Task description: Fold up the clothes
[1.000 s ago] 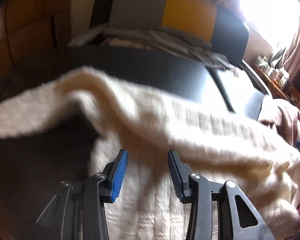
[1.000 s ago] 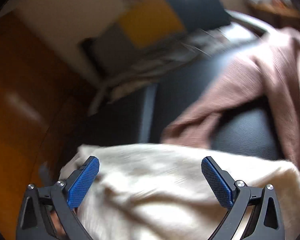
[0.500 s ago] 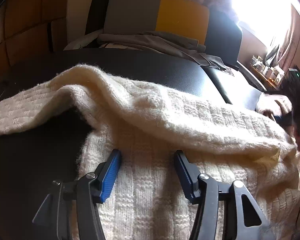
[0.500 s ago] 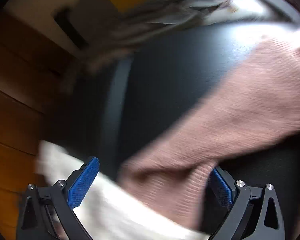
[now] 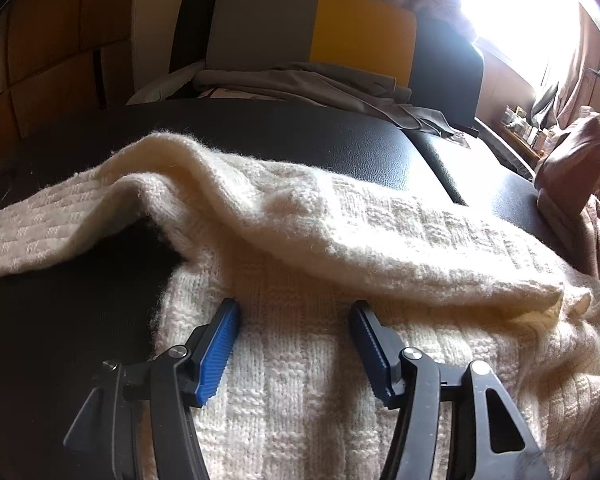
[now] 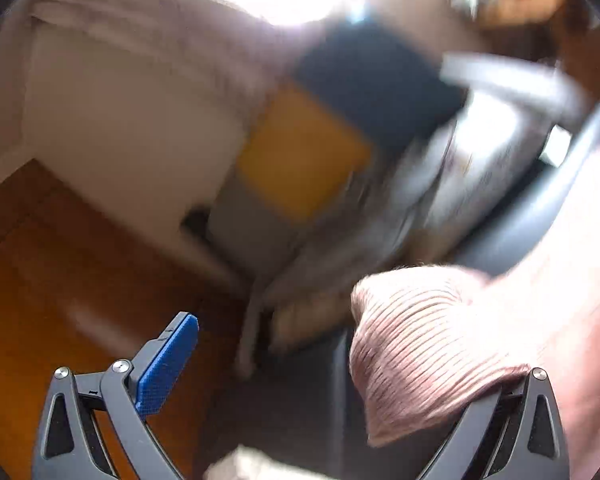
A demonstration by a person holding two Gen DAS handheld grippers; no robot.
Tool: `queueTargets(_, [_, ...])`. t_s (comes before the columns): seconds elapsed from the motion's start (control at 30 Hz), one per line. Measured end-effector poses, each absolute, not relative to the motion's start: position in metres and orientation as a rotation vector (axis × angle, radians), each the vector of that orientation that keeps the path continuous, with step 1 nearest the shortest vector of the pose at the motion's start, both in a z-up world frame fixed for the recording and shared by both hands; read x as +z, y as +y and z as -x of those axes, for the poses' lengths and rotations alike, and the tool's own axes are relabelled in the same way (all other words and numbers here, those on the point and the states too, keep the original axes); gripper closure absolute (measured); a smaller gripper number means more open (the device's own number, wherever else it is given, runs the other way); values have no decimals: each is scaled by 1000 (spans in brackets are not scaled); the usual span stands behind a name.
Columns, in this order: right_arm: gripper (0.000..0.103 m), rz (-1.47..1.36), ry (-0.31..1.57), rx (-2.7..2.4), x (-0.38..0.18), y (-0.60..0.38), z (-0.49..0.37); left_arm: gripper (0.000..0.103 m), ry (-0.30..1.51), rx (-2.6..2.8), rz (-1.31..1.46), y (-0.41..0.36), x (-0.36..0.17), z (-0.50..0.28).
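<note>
My left gripper (image 5: 294, 344) hung released, jaws spread over the cream sweater (image 5: 300, 240) on the black table (image 5: 280, 136), bare surface far and left. My right gripper (image 6: 340, 360) stood wide; the pink sweater's (image 6: 440, 344) cuff draped its right finger.

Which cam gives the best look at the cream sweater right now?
Left wrist: the cream knit sweater fills the frame, sharp, spread on the black surface with a sleeve folded across it. Right wrist is blurred and shows only a pale scrap at the bottom edge, likely the sweater.
</note>
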State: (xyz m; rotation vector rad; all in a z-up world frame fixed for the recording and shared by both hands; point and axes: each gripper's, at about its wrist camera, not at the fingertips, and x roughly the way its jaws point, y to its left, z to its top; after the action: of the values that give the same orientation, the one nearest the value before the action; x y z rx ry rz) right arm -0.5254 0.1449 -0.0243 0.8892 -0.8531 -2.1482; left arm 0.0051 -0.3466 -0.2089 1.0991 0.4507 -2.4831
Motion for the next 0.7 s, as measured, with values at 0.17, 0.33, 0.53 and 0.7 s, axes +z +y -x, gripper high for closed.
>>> queueTargets(0.17, [0,-982,-952,-2513,15,265,529,44,451,-2484,-1099,-347,-209,-5])
queueTargets(0.33, [0,-1220,-728,-2520,-16,302,468,44,466,-2490,-1102,-348,-208,-6])
queueTargets(0.53, [0,-1299,-310,-2243,-68,239,336,45,1028,-2562,-1089,-373,-203,-31])
queueTargets(0.7, [0,-1371,-347,-1764,-142,140,281,45,1424,-2479,-1028,-396,-211,-42])
